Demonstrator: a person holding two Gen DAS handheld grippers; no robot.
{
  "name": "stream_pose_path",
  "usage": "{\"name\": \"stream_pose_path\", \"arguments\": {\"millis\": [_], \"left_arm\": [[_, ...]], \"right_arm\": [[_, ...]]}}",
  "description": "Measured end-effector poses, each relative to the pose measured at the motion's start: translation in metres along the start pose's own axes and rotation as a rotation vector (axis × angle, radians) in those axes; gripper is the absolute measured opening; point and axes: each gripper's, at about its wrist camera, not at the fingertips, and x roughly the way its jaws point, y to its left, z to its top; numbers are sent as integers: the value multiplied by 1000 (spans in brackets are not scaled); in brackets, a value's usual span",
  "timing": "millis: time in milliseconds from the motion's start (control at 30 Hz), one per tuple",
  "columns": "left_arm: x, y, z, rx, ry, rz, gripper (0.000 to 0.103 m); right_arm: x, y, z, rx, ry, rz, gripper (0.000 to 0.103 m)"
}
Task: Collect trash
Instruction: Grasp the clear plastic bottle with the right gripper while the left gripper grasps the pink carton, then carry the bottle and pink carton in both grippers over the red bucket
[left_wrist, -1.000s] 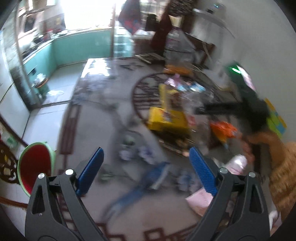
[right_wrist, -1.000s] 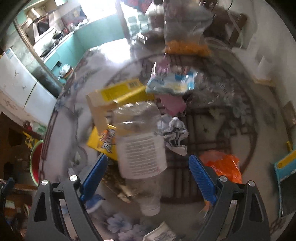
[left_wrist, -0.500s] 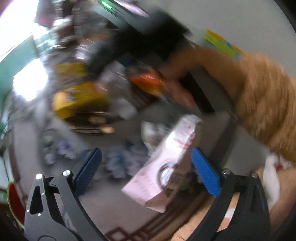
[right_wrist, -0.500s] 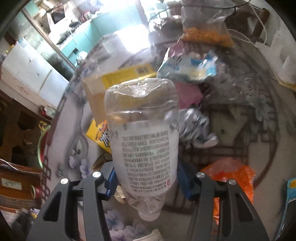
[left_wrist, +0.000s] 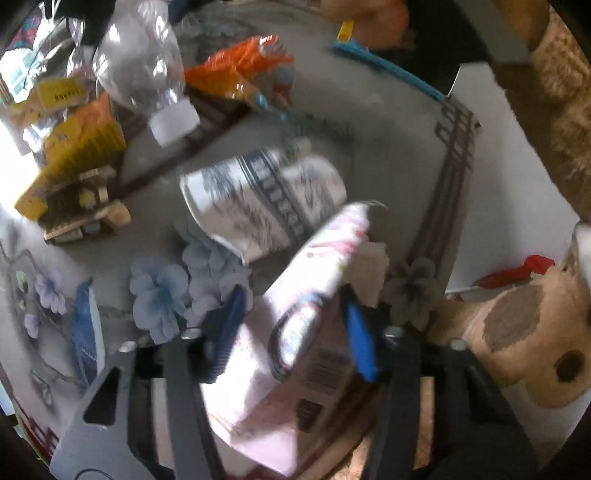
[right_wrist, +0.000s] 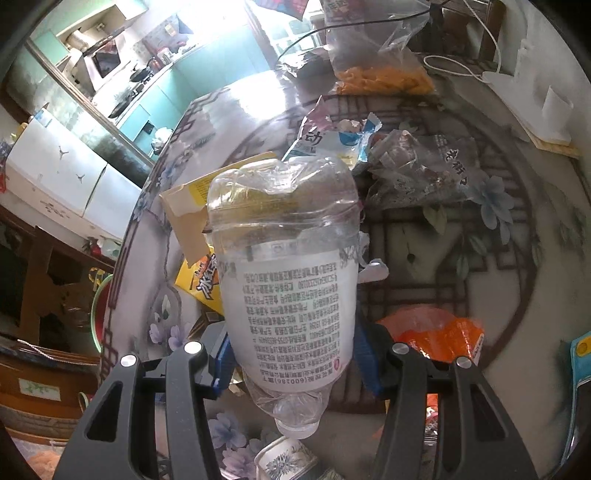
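My left gripper (left_wrist: 295, 328) is shut on a pink and white carton (left_wrist: 295, 339) at the table's near edge. A blue-patterned paper cup (left_wrist: 266, 199) lies on its side just beyond it. My right gripper (right_wrist: 291, 354) is shut on a clear plastic bottle (right_wrist: 288, 280) with a white label, held cap down above the table. The same bottle shows in the left wrist view (left_wrist: 144, 70), hanging over the trash pile. An orange wrapper (right_wrist: 436, 332) lies right of the bottle.
Yellow boxes (left_wrist: 70, 144), a blue-white wrapper (right_wrist: 332, 140) and a clear printed bag (right_wrist: 424, 166) lie on the round flowered table (right_wrist: 517, 258). A bag of orange snacks (right_wrist: 380, 77) stands at the back. A plush toy (left_wrist: 524, 325) sits by the left gripper.
My left gripper swung to the pink carton and closed on it. My right gripper closed on the bottle and lifted it off the pile.
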Motion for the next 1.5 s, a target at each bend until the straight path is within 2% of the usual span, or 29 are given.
{"name": "stream_pose_path", "arguments": {"millis": [100,167,300,533,733,833,967,1067,1233,1500], "left_arm": [[-8,6,-6,-43,-31,-23,40],[-22,14,-10,-77,-80,-44,32],[-60,31,-15,-172,-196,-30,32],[-127,80,-32,-379,-394,81,32],[-189,129,-69,-574,-522,230,32],[-218,152,-97,-665,-582,271,32],[-247,183,-132,-750,-626,296,32],[-262,206,-155,-802,-625,301,32],[-283,230,-191,-829,-629,321,32],[-299,264,-228,-851,-639,316,32]], "right_arm": [[-3,7,2,-7,-11,10,53],[-7,13,5,-13,-25,21,53],[-21,31,11,-38,-75,40,52],[-42,72,22,-86,-159,57,52],[-38,113,25,-126,-169,66,52],[-33,138,23,-148,-174,62,52],[-23,171,22,-159,-175,45,52],[-15,196,19,-160,-176,34,52],[-4,233,12,-152,-185,18,52],[10,284,1,-155,-192,4,52]]}}
